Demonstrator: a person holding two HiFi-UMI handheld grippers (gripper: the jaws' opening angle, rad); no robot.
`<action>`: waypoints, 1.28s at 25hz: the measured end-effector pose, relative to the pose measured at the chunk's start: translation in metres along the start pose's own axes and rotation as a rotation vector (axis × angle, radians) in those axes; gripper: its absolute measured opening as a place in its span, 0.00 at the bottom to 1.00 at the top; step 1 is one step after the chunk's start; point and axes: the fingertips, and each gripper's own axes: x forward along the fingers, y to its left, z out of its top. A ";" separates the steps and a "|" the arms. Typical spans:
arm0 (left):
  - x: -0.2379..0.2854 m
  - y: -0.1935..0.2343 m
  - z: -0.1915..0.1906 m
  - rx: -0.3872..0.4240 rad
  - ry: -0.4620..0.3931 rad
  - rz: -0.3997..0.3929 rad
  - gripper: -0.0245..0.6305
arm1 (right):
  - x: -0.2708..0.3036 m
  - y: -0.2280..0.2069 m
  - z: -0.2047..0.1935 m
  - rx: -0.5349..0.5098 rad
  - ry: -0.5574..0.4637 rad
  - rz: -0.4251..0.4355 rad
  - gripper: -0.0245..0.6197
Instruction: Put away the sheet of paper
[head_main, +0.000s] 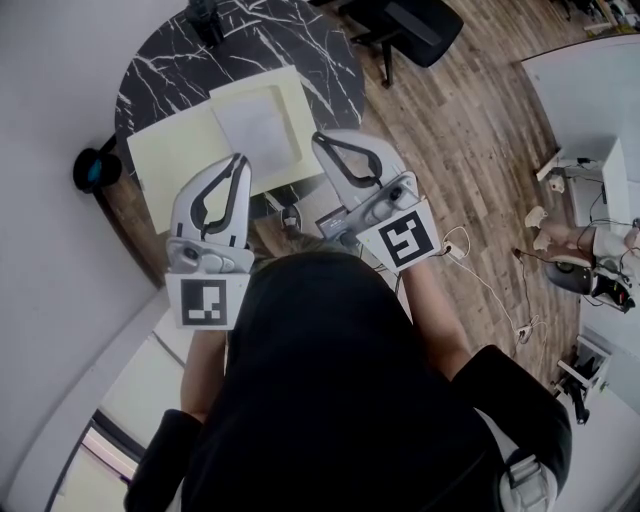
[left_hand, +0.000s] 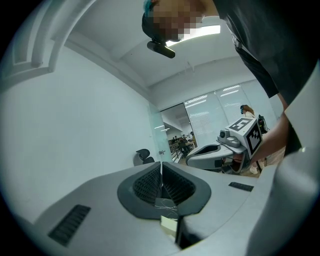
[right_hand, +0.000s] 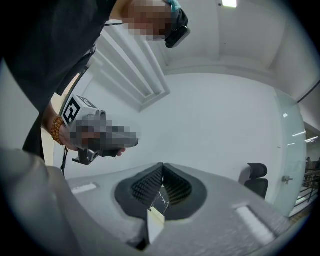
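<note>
A white sheet of paper (head_main: 255, 125) lies on the right half of an open pale yellow folder (head_main: 180, 155) on the round black marble table (head_main: 170, 70). My left gripper (head_main: 240, 160) is held level above the folder's near edge, jaws shut with nothing between them. My right gripper (head_main: 320, 138) hangs beside it over the folder's right corner, also shut and empty. In the left gripper view the pads (left_hand: 161, 165) meet, with only a sliver of marble and yellow showing below them. The right gripper view shows the same closed pads (right_hand: 163, 165).
A dark object (head_main: 205, 20) stands at the table's far end. A black office chair (head_main: 415, 25) sits beyond on the wood floor. A round black-and-blue thing (head_main: 95, 168) is by the wall at left. Cables (head_main: 480, 270) trail toward a white desk (head_main: 590, 100) at right.
</note>
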 end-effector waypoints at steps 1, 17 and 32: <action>0.000 0.000 -0.001 -0.007 0.001 0.001 0.07 | 0.000 0.000 0.001 -0.002 -0.007 0.000 0.04; -0.006 0.009 0.002 -0.060 -0.013 0.019 0.07 | -0.003 -0.005 0.019 -0.009 -0.072 -0.042 0.04; -0.008 0.009 -0.006 -0.063 0.014 0.014 0.07 | -0.003 -0.007 0.032 -0.022 -0.109 -0.062 0.04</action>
